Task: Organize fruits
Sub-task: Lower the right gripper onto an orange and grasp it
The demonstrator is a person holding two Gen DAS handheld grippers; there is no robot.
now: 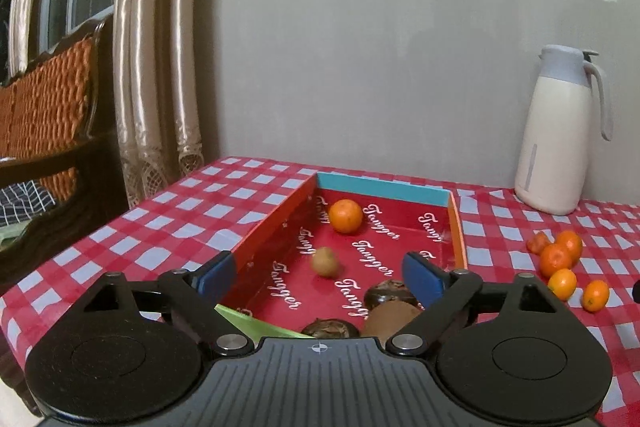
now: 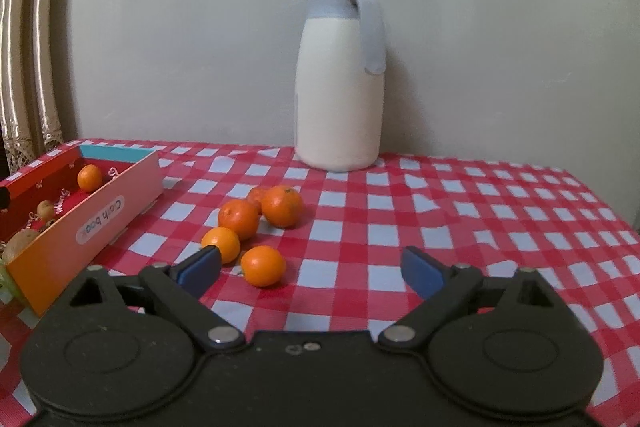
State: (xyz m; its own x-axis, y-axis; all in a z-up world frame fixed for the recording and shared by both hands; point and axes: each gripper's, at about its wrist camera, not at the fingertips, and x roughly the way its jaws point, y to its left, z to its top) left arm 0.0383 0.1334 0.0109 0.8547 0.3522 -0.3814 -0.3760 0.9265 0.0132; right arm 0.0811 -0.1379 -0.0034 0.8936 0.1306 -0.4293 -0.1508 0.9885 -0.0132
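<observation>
Oranges [image 2: 256, 227] cluster beside box [image 2: 80, 223] edge, checked tablecloth [image 2: 480, 227] bare rightward.

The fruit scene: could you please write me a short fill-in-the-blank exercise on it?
1. The box holds exactly ____ orange-coloured fruit.
2. The loose oranges lie on a red and white ____ tablecloth.
3. The jug stands against the ____.
4. Both grippers, left and right, are ____.

Missing words: one; checked; wall; open

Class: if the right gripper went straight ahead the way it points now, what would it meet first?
Probably bare checked tablecloth; farther on, the white jug by the wall. The right gripper has open jaws, with the oranges left of its line.
</observation>
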